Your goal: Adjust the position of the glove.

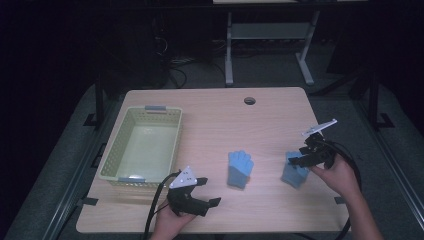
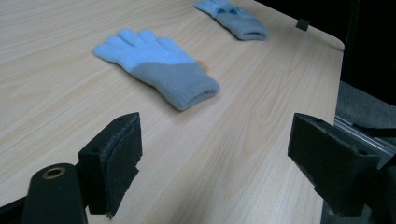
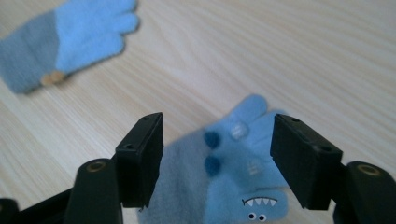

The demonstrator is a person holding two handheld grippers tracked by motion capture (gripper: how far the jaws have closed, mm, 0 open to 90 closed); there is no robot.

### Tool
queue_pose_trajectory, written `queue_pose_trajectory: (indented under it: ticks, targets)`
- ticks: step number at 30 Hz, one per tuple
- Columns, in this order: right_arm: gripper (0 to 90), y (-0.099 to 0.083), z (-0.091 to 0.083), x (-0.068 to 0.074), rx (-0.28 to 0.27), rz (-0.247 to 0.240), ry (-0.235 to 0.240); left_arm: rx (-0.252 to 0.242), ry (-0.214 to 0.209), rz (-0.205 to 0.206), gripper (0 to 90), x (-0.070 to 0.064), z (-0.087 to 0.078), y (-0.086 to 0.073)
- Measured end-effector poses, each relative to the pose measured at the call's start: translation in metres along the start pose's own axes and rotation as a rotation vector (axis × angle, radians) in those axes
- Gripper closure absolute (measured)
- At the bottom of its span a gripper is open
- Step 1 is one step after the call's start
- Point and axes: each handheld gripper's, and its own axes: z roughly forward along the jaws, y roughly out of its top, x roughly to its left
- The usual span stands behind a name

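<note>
Right gripper [image 3: 217, 161] jaws spread wide, straddling monster-face glove [image 3: 233, 177], right of plain blue glove [image 1: 239, 169]. Left gripper [image 1: 206, 191] released, empty, just left of plain glove. Risk: shallow closure pinches one knit layer; glove slips free.

Dim room, table [image 1: 270, 115] lit from above; soft shadows; right gripper view blurred close up.

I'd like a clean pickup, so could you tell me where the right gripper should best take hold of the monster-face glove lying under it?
Probably the palm, from straight above: the glove lies flat on the table, and the right gripper, jaws open, already straddles it.
</note>
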Motion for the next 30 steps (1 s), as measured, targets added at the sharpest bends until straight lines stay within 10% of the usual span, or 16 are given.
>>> queue_pose_trajectory:
  ticks: [30]
  targets:
    - [53.6,-0.015,0.036,0.004,0.213,-0.031,-0.039,-0.017,0.021,0.002,17.8,0.001,-0.003,0.001]
